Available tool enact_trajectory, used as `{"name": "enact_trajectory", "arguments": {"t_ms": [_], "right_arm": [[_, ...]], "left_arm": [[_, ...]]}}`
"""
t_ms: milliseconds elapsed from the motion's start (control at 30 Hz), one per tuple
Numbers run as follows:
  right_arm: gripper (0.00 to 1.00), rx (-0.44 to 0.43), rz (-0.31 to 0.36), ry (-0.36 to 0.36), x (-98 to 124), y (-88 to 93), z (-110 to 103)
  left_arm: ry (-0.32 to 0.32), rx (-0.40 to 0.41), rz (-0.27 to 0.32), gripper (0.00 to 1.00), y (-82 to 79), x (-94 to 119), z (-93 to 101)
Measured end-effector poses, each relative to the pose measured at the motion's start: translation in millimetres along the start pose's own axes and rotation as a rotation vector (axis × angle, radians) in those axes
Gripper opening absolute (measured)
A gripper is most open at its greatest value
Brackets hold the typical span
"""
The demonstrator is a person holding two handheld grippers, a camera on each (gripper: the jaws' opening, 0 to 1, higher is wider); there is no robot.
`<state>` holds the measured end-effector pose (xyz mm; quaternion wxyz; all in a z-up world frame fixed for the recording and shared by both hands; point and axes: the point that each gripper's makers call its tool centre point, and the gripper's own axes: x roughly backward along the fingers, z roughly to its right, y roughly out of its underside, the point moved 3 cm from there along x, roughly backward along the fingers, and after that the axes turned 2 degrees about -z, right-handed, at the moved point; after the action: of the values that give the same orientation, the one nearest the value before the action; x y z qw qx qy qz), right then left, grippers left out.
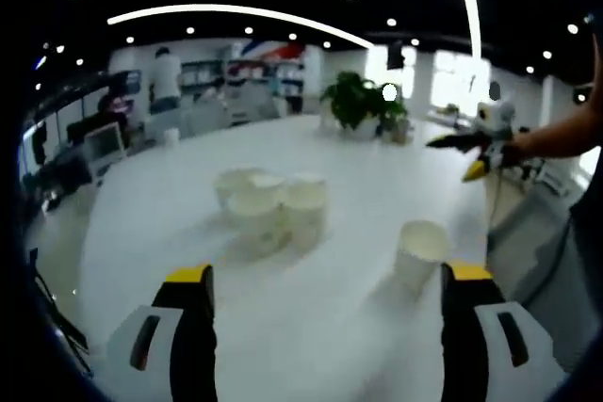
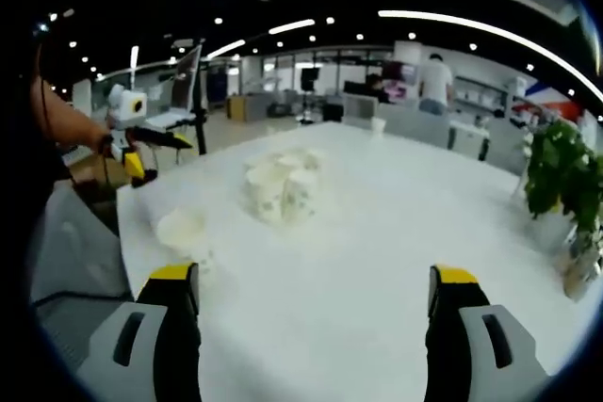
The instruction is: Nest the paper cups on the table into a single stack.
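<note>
White paper cups cluster ahead of the spread, empty left gripper, one lone cup nearer its right jaw (right gripper likewise spread), and a hard pinch could crush it.

Honestly there's nothing readable anywhere here. The paper cups on the worktop look plain white, though the ones in the right gripper view might have a faint pattern, too blurry to make out. The colourful panel on the far wall has red and blue shapes, but no letters or numbers come through.
</note>
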<state>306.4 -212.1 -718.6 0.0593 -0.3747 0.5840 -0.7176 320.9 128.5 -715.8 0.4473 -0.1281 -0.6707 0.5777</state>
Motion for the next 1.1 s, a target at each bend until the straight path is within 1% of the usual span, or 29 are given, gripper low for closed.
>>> {"name": "enact_trajectory", "arguments": {"t_ms": [100,233,467,700,933,1100], "right_arm": [[1.0,0.0,-0.001,-0.003,-1,1.5,1],[1.0,0.004,-0.005,-0.007,-2,2.7,1],[1.0,0.006,-0.002,-0.007,-3,1.7,3],[1.0,0.003,0.0,-0.016,-5,0.0,2],[1.0,0.013,-0.004,-0.03,-17,-0.8,4],[1.0,0.018,-0.006,-0.035,-28,-2.6,6]], "left_arm": [[-0.009,0.005,0.006,0.98,1.6,3,-2.1],[-0.009,-0.011,0.009,0.98,2.2,4,0.7],[0.006,-0.021,-0.009,0.98,5.4,3,2.8],[0.006,-0.019,-0.011,0.98,3.8,5,2.5],[0.001,-0.02,-0.005,0.98,1.4,9,2.9],[0.005,-0.02,-0.018,0.98,5.0,10,4.5]]}}
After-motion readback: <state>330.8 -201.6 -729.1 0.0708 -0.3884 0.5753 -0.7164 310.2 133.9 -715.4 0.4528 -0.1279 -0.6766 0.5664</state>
